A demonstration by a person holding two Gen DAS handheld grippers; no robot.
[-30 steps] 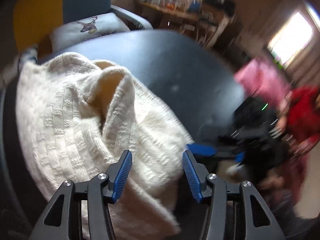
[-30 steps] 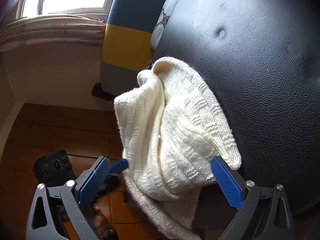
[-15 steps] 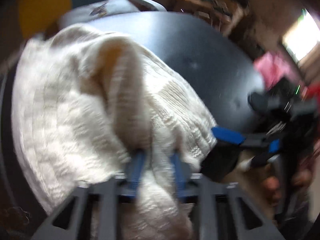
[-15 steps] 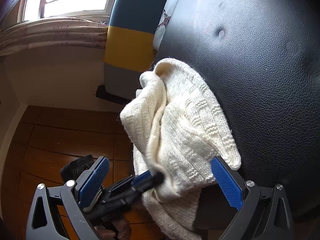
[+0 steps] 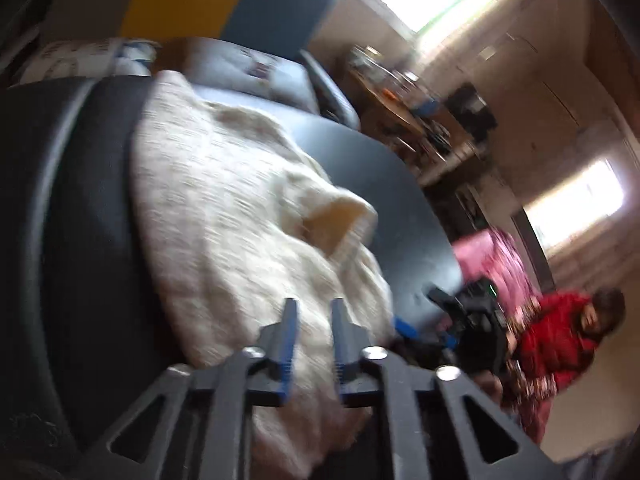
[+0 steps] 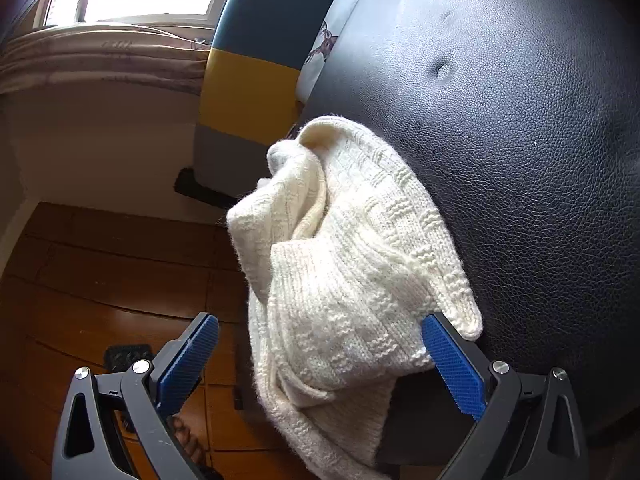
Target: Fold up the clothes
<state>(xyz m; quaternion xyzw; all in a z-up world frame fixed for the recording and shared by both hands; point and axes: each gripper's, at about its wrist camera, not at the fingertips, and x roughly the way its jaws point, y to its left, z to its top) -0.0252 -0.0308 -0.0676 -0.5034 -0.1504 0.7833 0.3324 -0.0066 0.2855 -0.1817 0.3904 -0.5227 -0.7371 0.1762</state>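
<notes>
A cream knitted sweater (image 6: pixel 360 280) is lying bunched at the edge of a black padded leather seat (image 6: pixel 500 140), part of it resting on the dimpled surface and part of it hanging over the edge toward the wooden floor (image 6: pixel 100 272).

The left tool (image 5: pixel 314 316) is pinching the sweater (image 5: pixel 240 220), its two blue-padded fingers drawn close together with a fold of the knit caught in the narrow gap between them; this view is blurred, so the exact fold cannot be made out. The cloth is spreading away from those fingers across the dark seat (image 5: pixel 380 168), with one flap standing up in a small peak near the middle of the pile.

The right tool (image 6: pixel 320 348) is standing wide open, its blue pads set on either side of the hanging part of the sweater. The pad nearer the seat is lying just beside the knit's ribbed hem; whether it is touching cannot be told. The other pad is standing clear of the cloth, over the floor.

Behind the seat, at its far edge, a chair (image 6: pixel 256 60) in blue, yellow and grey bands is standing beneath a bright window (image 6: pixel 152 0). A pale cushion (image 6: pixel 320 56) printed with a deer is lying against it. In the left view a person in a red top (image 5: pixel 560 344) is sitting beyond the seat's near corner, beside something pink (image 5: pixel 496 260).
</notes>
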